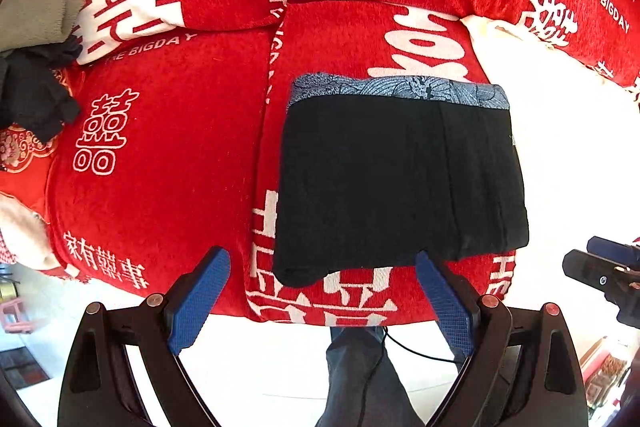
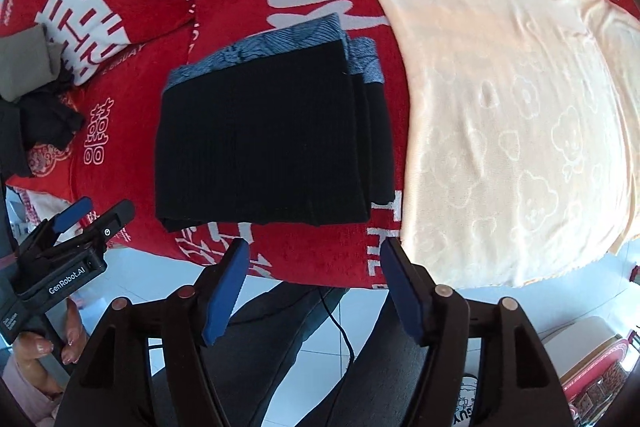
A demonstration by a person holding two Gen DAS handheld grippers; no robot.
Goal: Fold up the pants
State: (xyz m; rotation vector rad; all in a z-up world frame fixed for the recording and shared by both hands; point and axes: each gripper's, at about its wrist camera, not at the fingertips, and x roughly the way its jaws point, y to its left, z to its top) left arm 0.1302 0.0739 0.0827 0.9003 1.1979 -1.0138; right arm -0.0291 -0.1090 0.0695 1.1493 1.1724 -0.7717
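1. Lying folded on the red blanket [image 1: 160,155], the pants [image 1: 400,183] form a compact black rectangle with several layers stacked; the stepped layer edges show on the side toward the cream blanket [image 2: 500,115].
2. Left claw [image 1: 322,291]: jaws spread wide, nothing between them. It hovers just short of the near edge of the pants, which lie straight ahead and slightly toward the right finger.
3. Right claw [image 2: 316,287]: also spread and empty. The pants lie ahead and off to its left; the near edge sits close beyond the left finger tip.
4. Key relation: the pants' near edge faces both claws, roughly square to the left claw's line of sight. The left claw looks the better centred on the bundle; the right claw is nearer the stepped corner.
5. Orientation: the patterned grey-blue waistband [image 1: 400,89] points away from the claws, toward the far side of the bed. The bundle is close to square, so its long axis is hard to call; in the right view it reads slightly longer from waistband to near edge.
6. Judgement: folding looks nearly or fully done. Any further fold would likely bring the near edge up toward the waistband.
7. Dark clothing [image 1: 32,99] lies well apart at the left.
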